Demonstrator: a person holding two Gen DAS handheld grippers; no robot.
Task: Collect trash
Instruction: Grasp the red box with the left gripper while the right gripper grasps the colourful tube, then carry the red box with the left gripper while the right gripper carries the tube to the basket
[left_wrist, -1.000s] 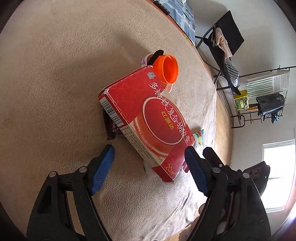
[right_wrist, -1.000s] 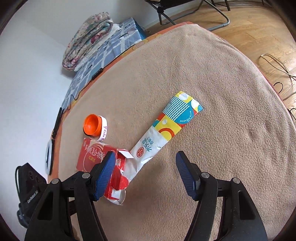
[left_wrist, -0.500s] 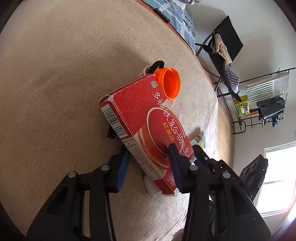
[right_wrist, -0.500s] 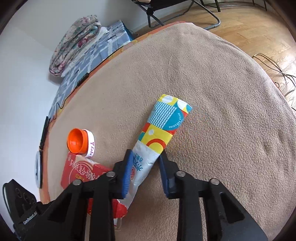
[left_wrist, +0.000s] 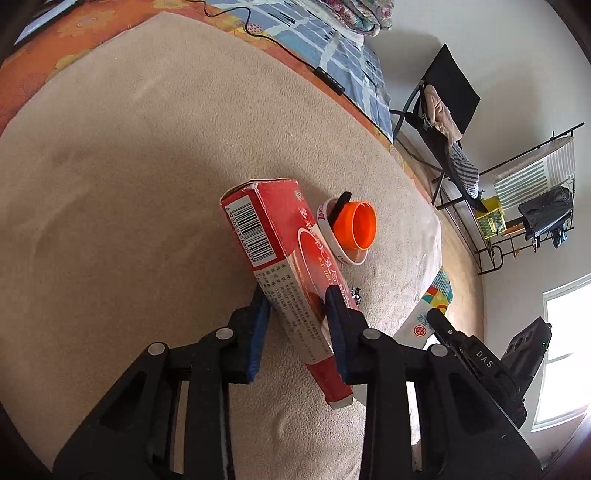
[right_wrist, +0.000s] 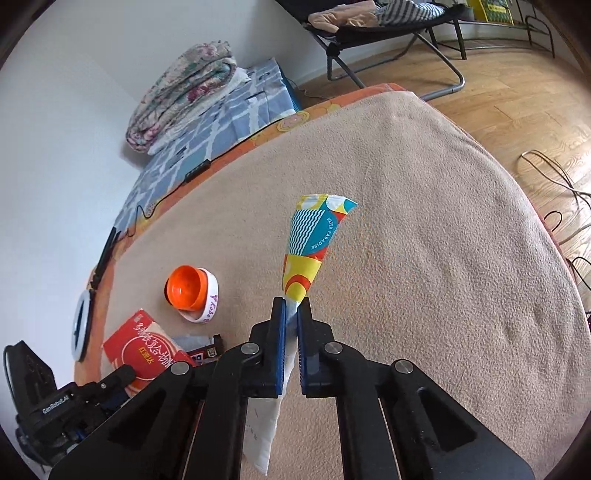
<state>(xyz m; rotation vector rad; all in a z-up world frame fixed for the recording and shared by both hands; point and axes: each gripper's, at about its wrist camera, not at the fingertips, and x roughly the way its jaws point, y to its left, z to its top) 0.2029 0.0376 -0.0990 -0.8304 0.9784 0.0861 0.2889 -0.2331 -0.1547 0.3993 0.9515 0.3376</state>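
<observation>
Trash is gripped twice: left gripper (left_wrist: 297, 301) clamps the red box (left_wrist: 280, 266) mid-frame, right gripper (right_wrist: 291, 312) pinches the colourful wrapper (right_wrist: 314, 240) at centre. Thin wrapper could slip free if swung.

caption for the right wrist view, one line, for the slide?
Right claw shut on a colourful wrapper, lifting it off the beige blanket; orange cup and red box behind.
</observation>
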